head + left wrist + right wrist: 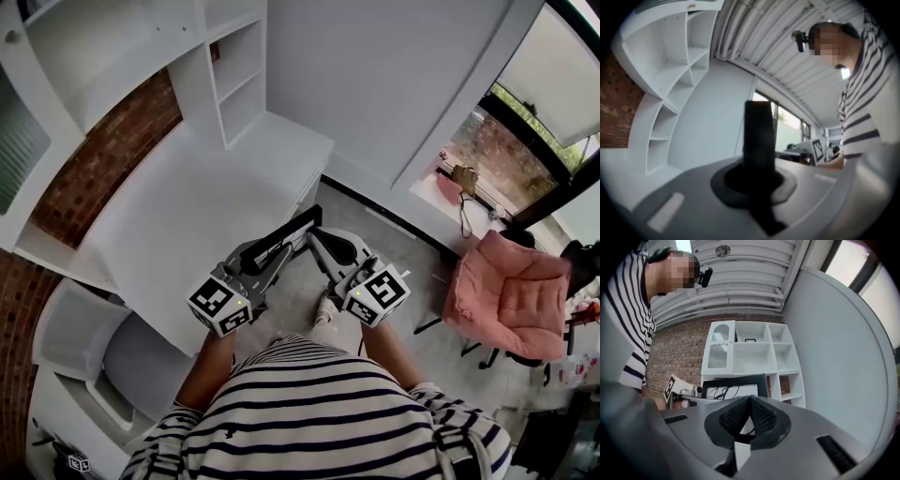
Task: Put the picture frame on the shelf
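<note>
My left gripper is clamped on the black picture frame, holding it in front of me beside the desk, well apart from the white shelf. My right gripper has its jaws pressed together with nothing between them, just beside the frame.

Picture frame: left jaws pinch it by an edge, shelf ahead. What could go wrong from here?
1. The left gripper holds the picture frame by one thin edge only, so it may pivot or slip in transit.
2. The right gripper, jaws shut, sits close beside the frame and could knock it.
3. The shelf has narrow compartments, and a frame corner may catch a divider.
</note>
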Demonstrator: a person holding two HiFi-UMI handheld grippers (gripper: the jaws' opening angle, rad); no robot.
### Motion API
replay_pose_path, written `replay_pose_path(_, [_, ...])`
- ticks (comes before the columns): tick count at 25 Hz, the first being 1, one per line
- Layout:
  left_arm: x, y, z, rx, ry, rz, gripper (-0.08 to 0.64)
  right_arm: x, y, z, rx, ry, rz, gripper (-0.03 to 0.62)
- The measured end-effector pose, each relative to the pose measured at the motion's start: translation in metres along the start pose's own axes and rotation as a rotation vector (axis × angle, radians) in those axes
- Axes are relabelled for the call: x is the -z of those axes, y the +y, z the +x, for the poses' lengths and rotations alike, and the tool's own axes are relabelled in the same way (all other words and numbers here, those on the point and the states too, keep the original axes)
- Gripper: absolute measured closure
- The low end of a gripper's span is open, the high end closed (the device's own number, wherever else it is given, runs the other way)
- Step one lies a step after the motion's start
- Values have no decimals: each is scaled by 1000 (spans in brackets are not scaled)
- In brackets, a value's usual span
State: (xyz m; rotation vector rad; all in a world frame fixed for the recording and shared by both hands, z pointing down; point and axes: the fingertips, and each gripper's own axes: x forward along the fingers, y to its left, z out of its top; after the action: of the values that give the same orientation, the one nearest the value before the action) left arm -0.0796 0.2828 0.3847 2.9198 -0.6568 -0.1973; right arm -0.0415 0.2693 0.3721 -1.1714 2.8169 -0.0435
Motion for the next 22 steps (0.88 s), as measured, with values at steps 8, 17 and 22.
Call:
replay_pose_path(8, [13,26,44,-9,35,-27,541,14,-51,8,24,26,11,584])
replay_pose_path(17, [16,73,133,-27,40,-48,541,12,-150,23,13,56,31,583])
replay_pose_path(22, [13,99,189,-52,43,-35,541,3,-211,32,-3,72,0,583])
